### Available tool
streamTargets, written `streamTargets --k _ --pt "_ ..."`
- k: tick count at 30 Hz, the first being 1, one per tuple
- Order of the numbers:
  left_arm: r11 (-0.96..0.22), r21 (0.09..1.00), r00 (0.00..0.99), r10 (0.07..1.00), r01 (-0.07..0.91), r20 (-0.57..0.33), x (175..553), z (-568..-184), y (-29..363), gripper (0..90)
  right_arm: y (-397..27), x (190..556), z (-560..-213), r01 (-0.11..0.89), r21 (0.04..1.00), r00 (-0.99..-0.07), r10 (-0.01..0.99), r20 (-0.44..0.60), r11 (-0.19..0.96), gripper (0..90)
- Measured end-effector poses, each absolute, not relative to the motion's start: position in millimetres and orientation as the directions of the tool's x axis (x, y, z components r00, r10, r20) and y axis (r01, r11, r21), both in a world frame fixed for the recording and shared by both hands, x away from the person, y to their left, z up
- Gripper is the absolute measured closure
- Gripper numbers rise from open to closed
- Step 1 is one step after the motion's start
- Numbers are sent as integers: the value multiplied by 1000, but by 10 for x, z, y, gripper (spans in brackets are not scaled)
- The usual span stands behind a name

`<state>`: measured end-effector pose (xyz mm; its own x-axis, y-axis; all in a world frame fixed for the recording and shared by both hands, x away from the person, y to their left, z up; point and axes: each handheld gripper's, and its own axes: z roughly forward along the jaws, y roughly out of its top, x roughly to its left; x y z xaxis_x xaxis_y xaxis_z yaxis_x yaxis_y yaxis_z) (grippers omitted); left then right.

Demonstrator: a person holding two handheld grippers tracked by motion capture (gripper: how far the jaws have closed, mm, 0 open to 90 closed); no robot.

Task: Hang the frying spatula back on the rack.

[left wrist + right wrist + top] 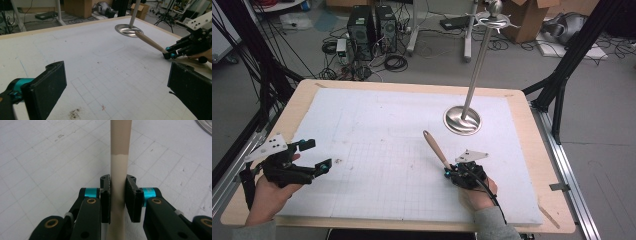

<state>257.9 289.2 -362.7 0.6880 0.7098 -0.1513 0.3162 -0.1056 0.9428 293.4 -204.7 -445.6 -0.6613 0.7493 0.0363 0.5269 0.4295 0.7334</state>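
Observation:
A long wooden handle (435,149) with a darker far end slants up from the white board toward the back left. My right gripper (448,172) is shut on its near part. In the right gripper view, both pads squeeze the beige handle (119,165) between them, right gripper (118,181). At the left edge of the board my left gripper (318,155) is held open with nothing in it. In the left gripper view its two black jaws stand wide apart, left gripper (117,87), and the handle (150,42) and the right gripper (169,54) appear farther off at the right.
A metal stand with a round base (462,121) and a tall pole (477,65) rises at the back right of the board, just beyond the handle's far end. The white gridded board (387,125) lies on a wooden table (542,150). Cables and computer cases (372,30) sit on the floor behind.

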Motion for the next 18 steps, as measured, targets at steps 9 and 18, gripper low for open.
streamTargets --k 9,18 --pt "-105 941 685 712 320 -153 2581 -3626 2899 26 -2044 2937 -4445 524 733 -671 740 42 434 777" --pt "-106 941 682 715 322 -153 2582 -3629 2892 26 -2081 2931 -4396 532 742 -660 749 62 407 779"
